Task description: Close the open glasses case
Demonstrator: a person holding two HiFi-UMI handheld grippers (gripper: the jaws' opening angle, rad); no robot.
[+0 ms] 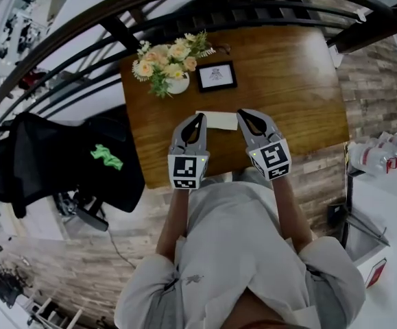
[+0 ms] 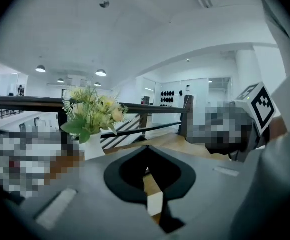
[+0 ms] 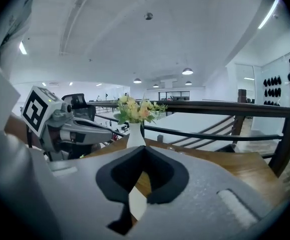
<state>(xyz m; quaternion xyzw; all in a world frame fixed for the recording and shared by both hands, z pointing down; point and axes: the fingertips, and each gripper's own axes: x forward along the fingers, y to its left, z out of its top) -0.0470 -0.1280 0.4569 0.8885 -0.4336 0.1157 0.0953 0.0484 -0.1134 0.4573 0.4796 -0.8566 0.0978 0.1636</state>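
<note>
The white glasses case [image 1: 217,120] lies flat on the wooden table [image 1: 287,81], near its front edge. From above I cannot tell whether its lid is up. My left gripper [image 1: 199,118] hovers at the case's left end with its jaws shut and empty. At the case's right end is my right gripper [image 1: 241,114], also shut with nothing held. In the left gripper view the shut left gripper [image 2: 146,147] has a white piece of the case [image 2: 155,204] showing below it. The right gripper view shows the same, with the right gripper [image 3: 143,147] shut and the case [image 3: 136,202] below.
A white vase of flowers [image 1: 167,64] and a black picture frame [image 1: 217,76] stand behind the case. A dark railing [image 1: 184,5] curves round the table's far side. A black chair [image 1: 61,160] stands to the left. A white counter [image 1: 383,204] is at right.
</note>
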